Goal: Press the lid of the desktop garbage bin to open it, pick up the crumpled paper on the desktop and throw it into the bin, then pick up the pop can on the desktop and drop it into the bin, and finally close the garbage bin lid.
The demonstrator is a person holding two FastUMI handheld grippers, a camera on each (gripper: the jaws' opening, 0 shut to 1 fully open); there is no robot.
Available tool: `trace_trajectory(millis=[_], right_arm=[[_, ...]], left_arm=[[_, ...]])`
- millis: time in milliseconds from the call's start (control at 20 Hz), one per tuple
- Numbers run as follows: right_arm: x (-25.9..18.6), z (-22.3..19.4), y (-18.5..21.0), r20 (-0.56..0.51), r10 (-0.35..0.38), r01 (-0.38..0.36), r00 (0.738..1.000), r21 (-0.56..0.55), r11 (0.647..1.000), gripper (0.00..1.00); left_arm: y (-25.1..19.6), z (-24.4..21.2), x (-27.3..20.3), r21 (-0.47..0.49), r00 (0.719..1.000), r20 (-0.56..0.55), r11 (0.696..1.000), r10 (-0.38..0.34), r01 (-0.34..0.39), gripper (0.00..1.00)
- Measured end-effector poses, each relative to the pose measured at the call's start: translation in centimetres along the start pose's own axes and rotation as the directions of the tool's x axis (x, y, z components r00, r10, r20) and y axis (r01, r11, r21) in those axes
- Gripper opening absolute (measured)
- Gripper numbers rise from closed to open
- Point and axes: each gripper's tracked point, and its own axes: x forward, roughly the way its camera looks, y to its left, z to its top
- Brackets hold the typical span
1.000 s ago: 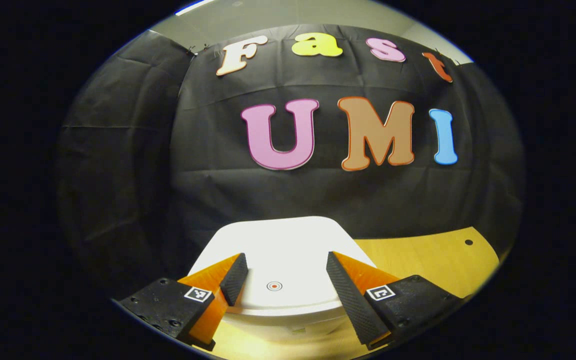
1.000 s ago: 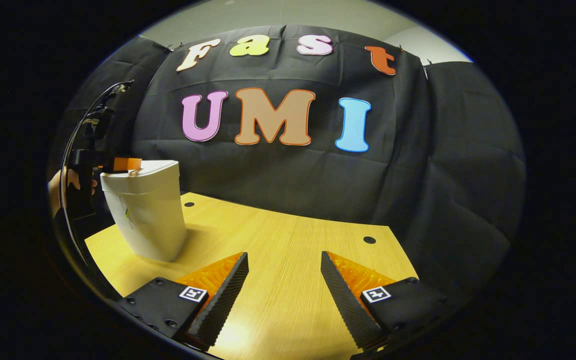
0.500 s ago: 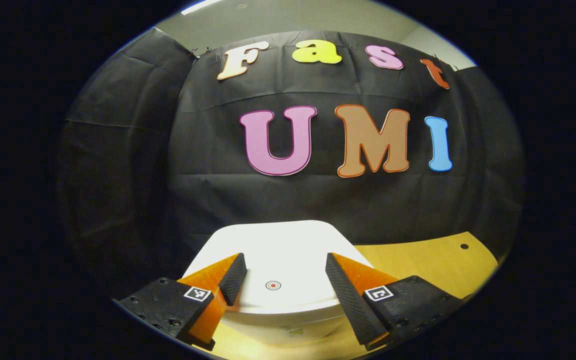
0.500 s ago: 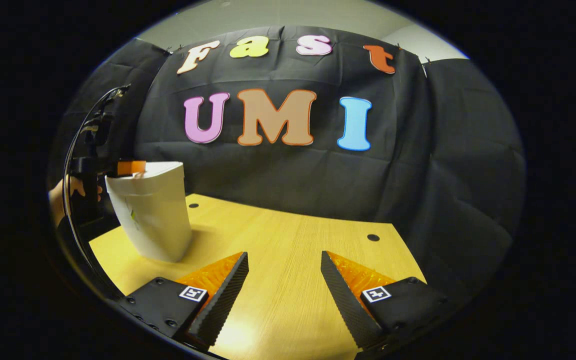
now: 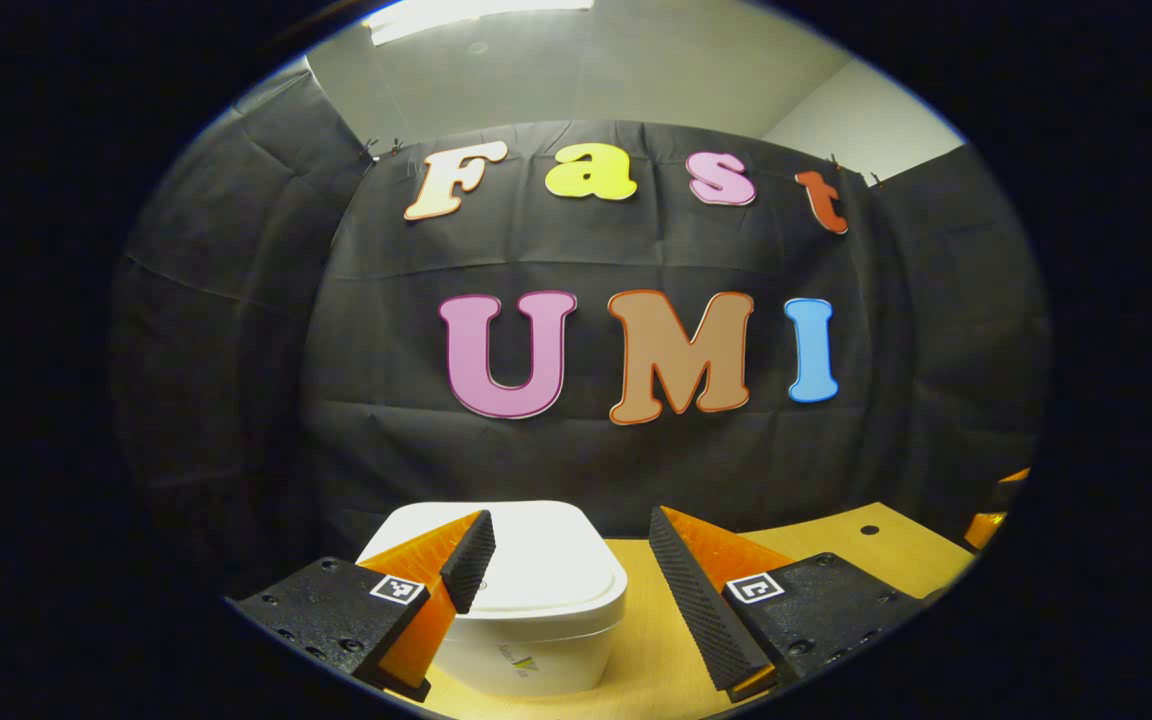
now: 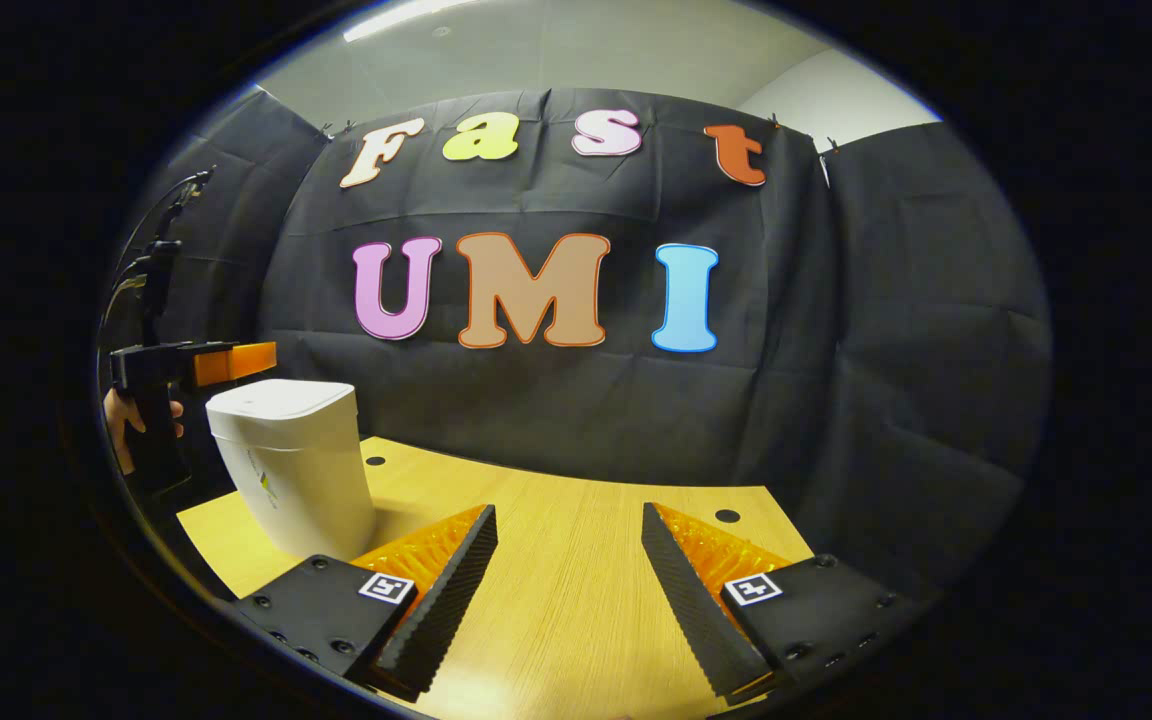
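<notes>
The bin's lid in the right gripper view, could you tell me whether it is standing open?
No, the lid lies flat and closed on the white bin, with the left gripper above it.

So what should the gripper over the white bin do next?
Probably draw the left gripper back, away from the bin. Its lid looks flat and shut, and the gripper hangs open above it, not touching.

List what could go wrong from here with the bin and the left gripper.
1. The left gripper hovers open above the bin, whose lid looks shut; it may not have latched, though that is hard to tell.
2. The bin stands near the table edge, so a careless push might tip it.
</notes>
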Motion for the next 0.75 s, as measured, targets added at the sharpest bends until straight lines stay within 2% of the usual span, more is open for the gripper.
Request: trace_trajectory(millis=[150, 350, 400, 500, 700, 750], right_arm=[[-0.6, 0.8, -0.6, 0.022, -0.029, 0.029, 0.999, 0.014, 0.999, 0.96], [-1.7, 2.3, -1.1, 0.075, -0.063, 0.060, 0.995, 0.049, 0.997, 0.96], [-2.0, 2.6, -1.1, 0.087, -0.068, 0.064, 0.994, 0.055, 0.996, 1.00], [-2.2, 2.8, -1.2, 0.099, -0.074, 0.068, 0.992, 0.063, 0.996, 0.96], [-2.4, 2.2, -1.3, 0.087, -0.088, 0.081, 0.992, 0.071, 0.994, 0.96], [-2.5, 2.2, -1.3, 0.087, -0.092, 0.086, 0.992, 0.074, 0.994, 1.00]], left_arm=[[-2.5, 0.6, -1.8, -0.002, 0.998, 0.042, 0.999, -0.042, 0.042, 0.93], [-6.5, -0.6, -4.2, -0.033, 0.990, 0.040, 0.990, -0.132, 0.134, 0.93], [-7.3, -1.0, -4.6, -0.040, 0.987, 0.038, 0.987, -0.153, 0.155, 0.93], [-8.9, -2.2, -5.6, -0.069, 0.980, 0.019, 0.977, -0.200, 0.200, 0.93], [-10.6, -3.4, -6.4, -0.110, 0.971, -0.008, 0.966, -0.238, 0.236, 0.93], [-10.9, -3.6, -6.4, -0.122, 0.970, -0.011, 0.963, -0.242, 0.239, 0.93]])
